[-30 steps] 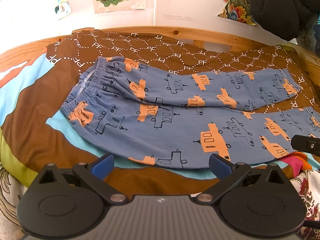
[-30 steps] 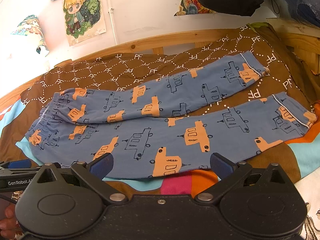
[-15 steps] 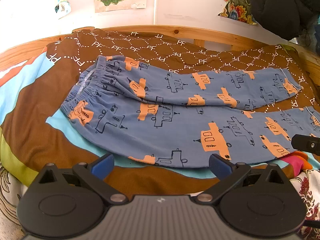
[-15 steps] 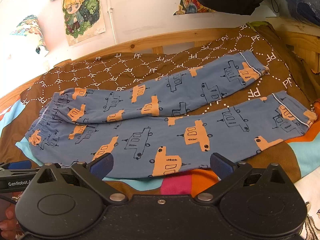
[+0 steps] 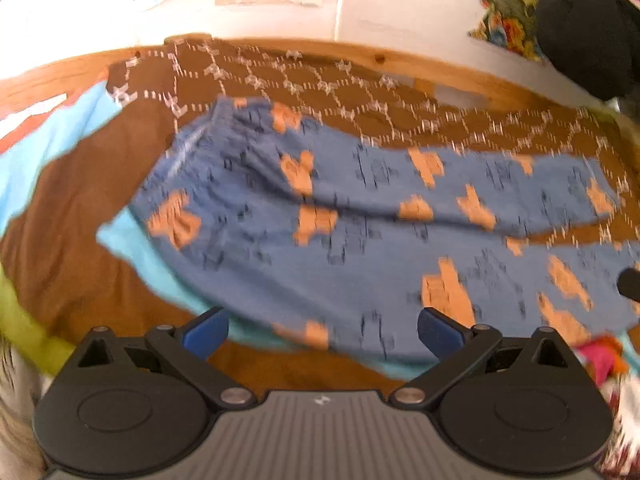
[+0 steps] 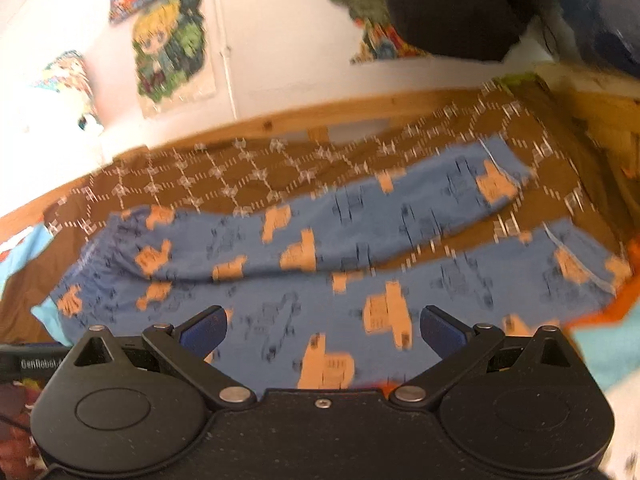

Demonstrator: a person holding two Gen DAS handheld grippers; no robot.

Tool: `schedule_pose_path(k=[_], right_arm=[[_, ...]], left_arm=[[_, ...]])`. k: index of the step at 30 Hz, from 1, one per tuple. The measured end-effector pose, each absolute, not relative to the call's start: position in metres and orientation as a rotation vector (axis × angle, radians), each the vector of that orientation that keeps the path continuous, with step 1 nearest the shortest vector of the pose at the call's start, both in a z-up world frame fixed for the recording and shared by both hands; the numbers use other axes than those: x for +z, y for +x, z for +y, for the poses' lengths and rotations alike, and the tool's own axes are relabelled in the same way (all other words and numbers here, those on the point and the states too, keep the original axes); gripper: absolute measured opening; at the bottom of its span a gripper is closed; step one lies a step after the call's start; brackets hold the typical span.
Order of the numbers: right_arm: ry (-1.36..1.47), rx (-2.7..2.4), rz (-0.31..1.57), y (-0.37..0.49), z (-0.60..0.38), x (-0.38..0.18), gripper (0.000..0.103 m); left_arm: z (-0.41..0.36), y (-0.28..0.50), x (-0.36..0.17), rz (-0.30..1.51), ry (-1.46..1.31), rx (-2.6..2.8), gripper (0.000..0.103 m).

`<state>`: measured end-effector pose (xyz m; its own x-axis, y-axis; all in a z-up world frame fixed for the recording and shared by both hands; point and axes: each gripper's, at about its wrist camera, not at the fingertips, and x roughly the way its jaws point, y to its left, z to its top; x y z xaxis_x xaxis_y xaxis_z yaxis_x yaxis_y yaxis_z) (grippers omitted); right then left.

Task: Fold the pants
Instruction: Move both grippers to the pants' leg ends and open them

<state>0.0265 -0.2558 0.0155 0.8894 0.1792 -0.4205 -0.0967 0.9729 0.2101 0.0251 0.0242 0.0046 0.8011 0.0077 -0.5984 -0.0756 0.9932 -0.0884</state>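
Note:
Blue pants [image 5: 360, 232] with orange and black vehicle prints lie spread flat on the bed, waistband at the left, both legs running right and slightly apart. They also show in the right wrist view [image 6: 320, 264]. My left gripper [image 5: 322, 330] is open and empty, above the near edge of the pants by the waist end. My right gripper [image 6: 322, 330] is open and empty, over the near leg. Both views are motion-blurred.
The bed has a brown patterned cover [image 5: 320, 84] and a wooden headboard rail [image 5: 440, 68] along the wall. A black garment [image 6: 460, 4] hangs at the upper right. Posters hang on the white wall. The other gripper's tip [image 5: 630, 284] shows at the right edge.
Both grippers have moved forward toward the pants, which sit lower and larger in both views; the frames are now blurred. The pants have not moved.

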Motion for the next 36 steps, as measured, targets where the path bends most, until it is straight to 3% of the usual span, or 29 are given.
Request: schedule_pose_path(k=[6,13,18,25,27,29,33,35,36], right_arm=[[-0.002,0.198,0.353,0.050,-0.275,0.043,0.102],[-0.281,0.445,0.426,0.116,-0.286,0.065,0.102],[-0.514,0.583,0.456,0.188,-0.266,0.061,0.102],[-0.557,0.735,0.573,0.316,-0.219,0.050,0.097],[-0.585,0.744,0.629,0.349,-0.207,0.041,0.087],[-0.567,0.765,0.682,0.376,-0.201,0.035,0.070],[-0.581,0.821,0.800,0.405,-0.198,0.023,0.063],[-0.642,0.830,0.815,0.409,-0.194,0.017,0.055],[-0.660,0.826,0.812,0.409,-0.193,0.016,0.051]], left_arm=[[0.039,0.072,0.050,0.574,-0.050,0.002,0.103],[0.049,0.173,0.103,0.640,0.294,0.017,0.103],[0.045,0.240,0.103,0.682,0.442,-0.079,0.103],[0.049,0.291,0.075,0.733,0.565,-0.136,0.103],[0.056,0.304,0.069,0.750,0.571,-0.159,0.095],[0.065,0.316,0.063,0.797,0.548,-0.182,0.083],[0.082,0.327,0.057,0.878,0.478,-0.221,0.059],[0.085,0.327,0.055,0.894,0.473,-0.265,0.033],[0.085,0.326,0.054,0.898,0.481,-0.272,0.025]])
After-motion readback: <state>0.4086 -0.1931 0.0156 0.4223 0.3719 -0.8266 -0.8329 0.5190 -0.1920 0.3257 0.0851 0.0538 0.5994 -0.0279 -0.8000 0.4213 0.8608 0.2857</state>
